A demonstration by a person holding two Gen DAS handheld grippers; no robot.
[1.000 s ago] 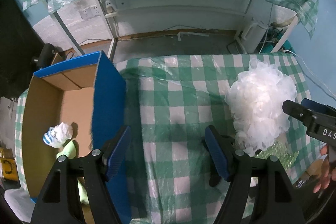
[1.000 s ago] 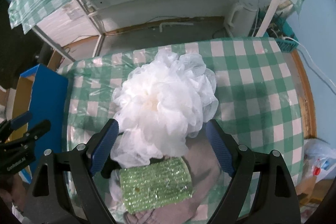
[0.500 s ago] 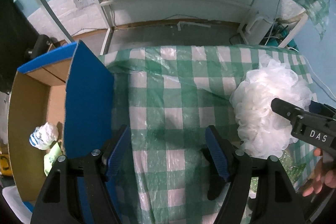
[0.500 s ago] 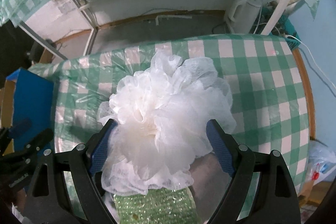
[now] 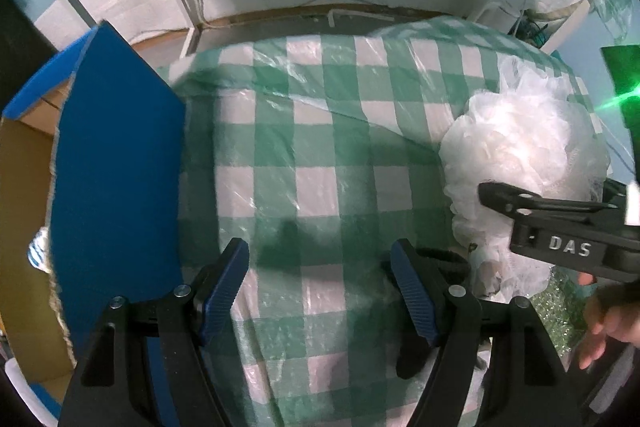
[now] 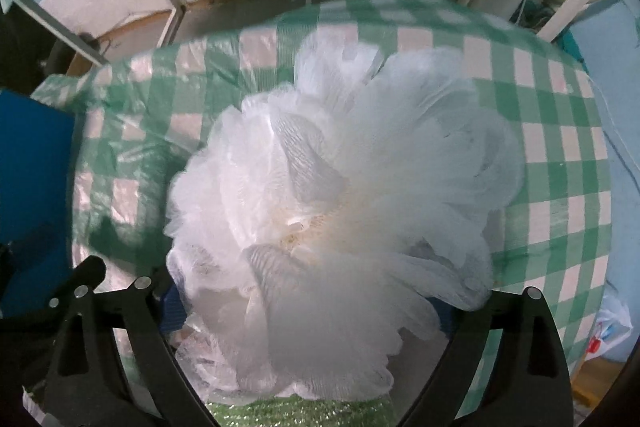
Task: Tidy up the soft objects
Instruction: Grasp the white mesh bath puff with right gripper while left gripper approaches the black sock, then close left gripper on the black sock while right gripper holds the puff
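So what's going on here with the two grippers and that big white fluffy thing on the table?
A person is sorting soft items with a handheld gripper in each hand. The right gripper points down over the white mesh bath pouf on the checked tablecloth, jaws opening with the pouf between them, not yet gripped. The left gripper hovers open over bare cloth, holding nothing. A blue cardboard box stands beside the table, and a green glittery sponge lies next to the pouf.

Pouf (image 5: 524,151) on the table (image 5: 320,163), at its right side. Sponge (image 6: 296,413) on the near side of the pouf, touching it. Box (image 5: 116,171) beside the table's left edge.
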